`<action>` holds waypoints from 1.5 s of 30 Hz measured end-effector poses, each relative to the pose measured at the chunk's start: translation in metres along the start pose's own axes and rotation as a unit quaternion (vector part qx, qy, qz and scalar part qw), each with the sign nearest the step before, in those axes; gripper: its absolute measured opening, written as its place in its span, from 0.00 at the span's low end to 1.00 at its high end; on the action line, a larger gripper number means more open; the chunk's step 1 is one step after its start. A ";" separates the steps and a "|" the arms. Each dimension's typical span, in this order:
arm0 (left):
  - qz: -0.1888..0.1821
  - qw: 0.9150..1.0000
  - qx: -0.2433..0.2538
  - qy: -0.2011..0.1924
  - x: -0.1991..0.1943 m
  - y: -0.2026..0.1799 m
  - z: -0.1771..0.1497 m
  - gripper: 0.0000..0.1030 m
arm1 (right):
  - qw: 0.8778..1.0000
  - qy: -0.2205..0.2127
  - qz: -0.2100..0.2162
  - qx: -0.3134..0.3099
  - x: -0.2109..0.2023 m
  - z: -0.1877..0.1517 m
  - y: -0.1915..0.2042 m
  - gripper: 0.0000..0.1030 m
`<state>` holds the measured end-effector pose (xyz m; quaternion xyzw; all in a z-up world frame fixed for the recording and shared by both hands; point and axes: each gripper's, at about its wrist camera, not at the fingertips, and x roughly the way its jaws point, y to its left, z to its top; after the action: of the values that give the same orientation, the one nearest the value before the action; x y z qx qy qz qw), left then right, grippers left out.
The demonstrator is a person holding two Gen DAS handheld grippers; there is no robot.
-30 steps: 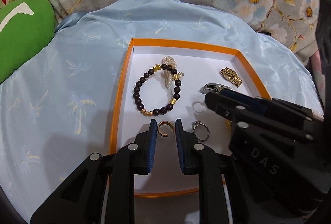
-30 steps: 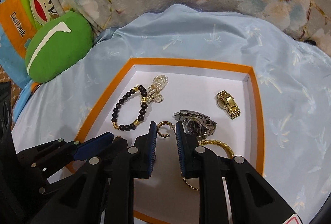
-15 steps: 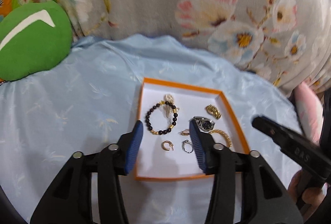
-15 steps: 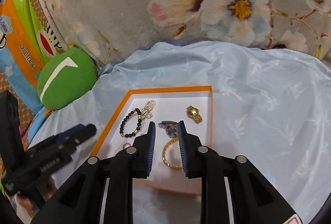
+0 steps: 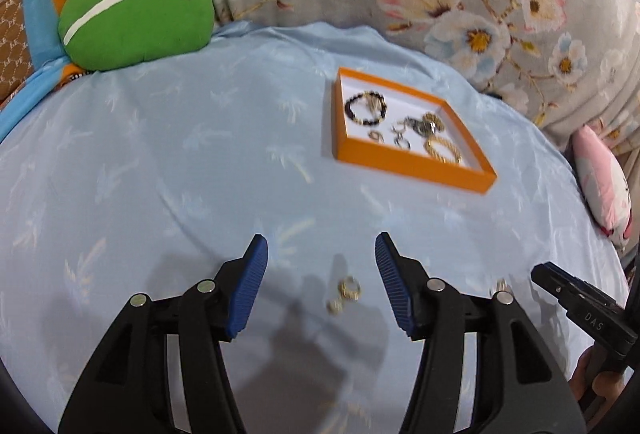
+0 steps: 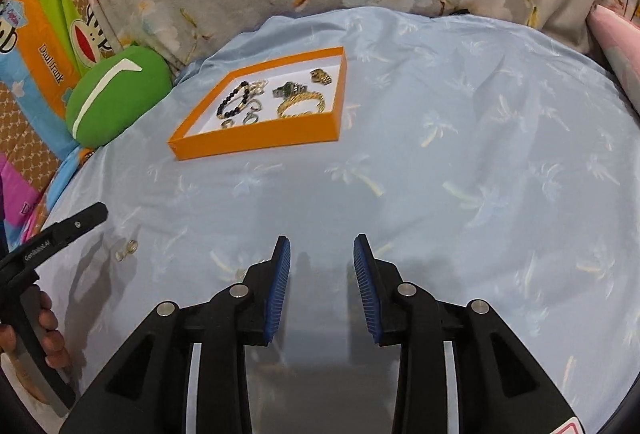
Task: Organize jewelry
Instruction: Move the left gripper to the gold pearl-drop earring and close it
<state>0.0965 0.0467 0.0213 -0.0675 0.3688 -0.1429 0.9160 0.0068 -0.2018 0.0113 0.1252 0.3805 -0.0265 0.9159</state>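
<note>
A: What is sitting at the far left?
B: A green cushion (image 5: 136,17) is resting at the edge of the blue sheet (image 5: 200,161).
A: And the left tool (image 5: 318,286)?
B: It is hanging wide apart, holding nothing, over two small gold earrings (image 5: 345,294) lying on the sheet.
A: Where is the jewelry staying?
B: Most is lying in the orange tray (image 6: 256,141): a black bead bracelet (image 6: 234,101), rings, a watch (image 6: 289,89), a gold bangle (image 6: 301,104).
A: The right tool (image 6: 322,288)?
B: Its fingers are standing parted and empty above bare sheet.
</note>
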 end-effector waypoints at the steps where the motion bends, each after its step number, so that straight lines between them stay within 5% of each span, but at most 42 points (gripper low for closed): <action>1: -0.001 1.000 0.002 0.001 -0.001 -0.001 -0.004 0.52 | 1.000 0.000 0.001 -0.004 -0.002 -0.004 0.004 0.32; 9: 0.009 0.999 0.037 -0.002 -0.008 -0.015 -0.020 0.60 | 1.000 0.011 0.001 -0.027 0.000 -0.015 0.030 0.32; 23: 0.003 1.000 0.026 0.014 -0.002 -0.012 -0.018 0.60 | 0.998 0.045 -0.037 -0.037 0.029 -0.006 0.045 0.33; 27: 0.003 0.999 0.029 0.020 0.001 -0.013 -0.018 0.60 | 0.997 0.046 -0.045 -0.043 0.029 -0.006 0.047 0.17; 39: 0.003 0.998 0.046 0.031 0.007 -0.019 -0.017 0.60 | 0.999 0.038 -0.033 -0.016 0.022 -0.008 0.035 0.16; 41: 0.004 0.998 0.055 0.042 0.012 -0.022 -0.017 0.58 | 0.999 0.038 -0.031 -0.014 0.021 -0.008 0.034 0.17; 45: 0.003 0.996 0.060 0.062 0.021 -0.024 -0.016 0.35 | 0.999 0.040 -0.027 -0.012 0.021 -0.008 0.033 0.17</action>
<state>0.0945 0.0171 0.0014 -0.0028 0.4156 -0.1662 0.8942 0.0208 -0.1669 -0.0025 0.1051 0.4201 -0.0418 0.9004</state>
